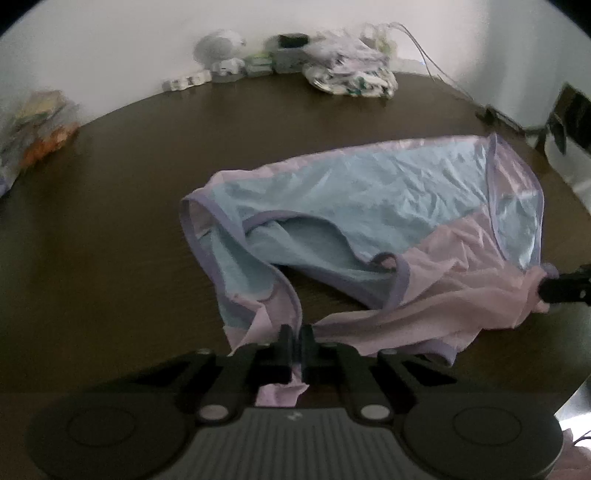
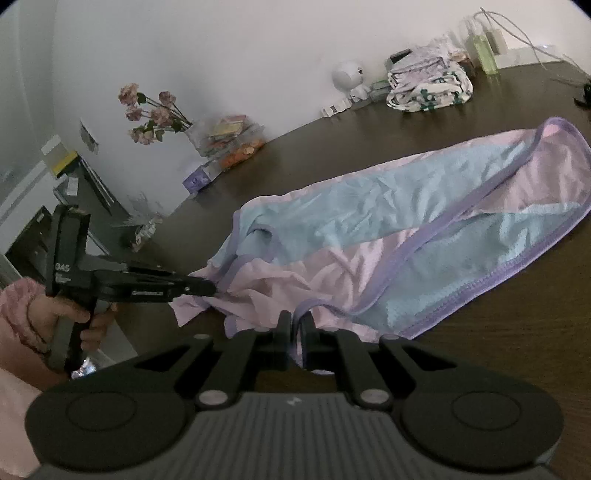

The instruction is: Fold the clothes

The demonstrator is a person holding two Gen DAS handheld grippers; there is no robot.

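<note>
- A thin, shiny garment [image 1: 369, 206] in light blue and pink, with purple edging, lies spread out and wrinkled on the dark brown wooden desk [image 1: 129, 206].
- The garment sits in the middle of the desk, and its near pink part is bunched up by the two tools.
- The left hand-held gripper [image 1: 295, 345], black with two fingers, is closed tight on a pink corner of the garment. A bit of pink cloth pokes out below its fingers.
- In the right wrist view, the same left hand-held gripper [image 2: 210, 288] comes in from the left side and bites the pink edge. A hand [image 2: 70, 317] with a fluffy pink sleeve [image 2: 16, 295] holds its handle.
- The right hand-held gripper [image 2: 295, 332] is closed too, pinching the pink hem with the purple edging close to the camera.
- In the left wrist view, the right hand-held gripper [image 1: 550, 290] shows at the right side, with pink cloth gathered at its tip.
- The two grippers hold different spots on the near pink edge, and are apart from each other.
- At the back of the desk, by the white wall, lies a folded pile of white patterned clothes [image 2: 430, 86].
- A small round white toy figure [image 2: 349, 77] stands next to that pile.
- Pink flowers [image 2: 151, 110] stand at the far left, beside a clear bag of colourful things [image 2: 229, 140].
- White cables [image 2: 532, 33] hang at the far right.
</note>
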